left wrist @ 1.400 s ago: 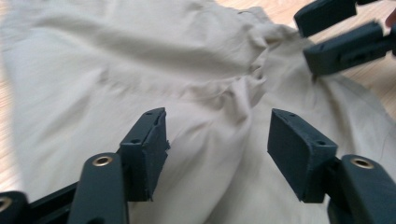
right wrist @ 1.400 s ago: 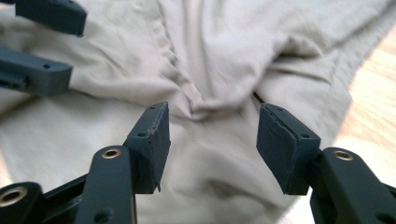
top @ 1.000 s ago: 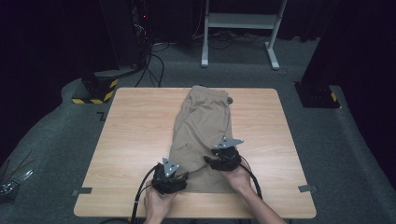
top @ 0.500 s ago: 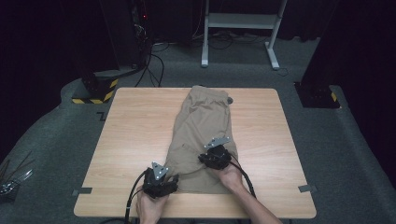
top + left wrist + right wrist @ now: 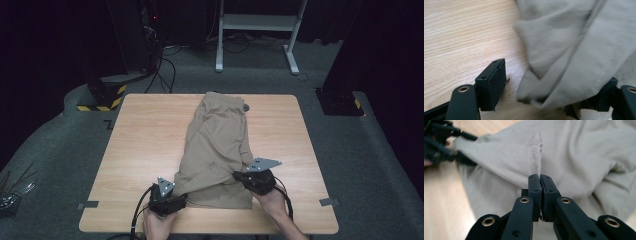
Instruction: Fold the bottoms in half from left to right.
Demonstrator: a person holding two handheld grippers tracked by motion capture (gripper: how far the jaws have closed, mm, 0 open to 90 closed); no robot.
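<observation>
Setting: dark room, grey carpet, a white metal stand at 12 o'clock, a black-and-yellow striped base at 10 o'clock. Wooden tabletop (image 5: 135, 150), pale grain.

Item: khaki shorts (image 5: 220, 145), lying lengthwise down the tabletop's middle, waistband toward 12 o'clock, leg hems toward 6 o'clock, cloth rumpled and partly folded over itself.

Left claw (image 5: 172, 192), at 7 o'clock: jaws stand apart, the near leg's hem corner draped between them; the pads are not seen pressing on it. Right claw (image 5: 540, 187), at 5 o'clock: jaws have just been closing and now meet on a pinched ridge of fabric beside a seam.

Risks, as judged:
- Right pinch is shallow; a pull may strip the fold out of the jaws.
- Left jaws unclosed; lifting now would raise one side alone and twist the garment.
- A grip through several layers could drag the lower leg along and undo the lay.

Markings: no brand, label or legible writing found on shorts, claws or tabletop.
</observation>
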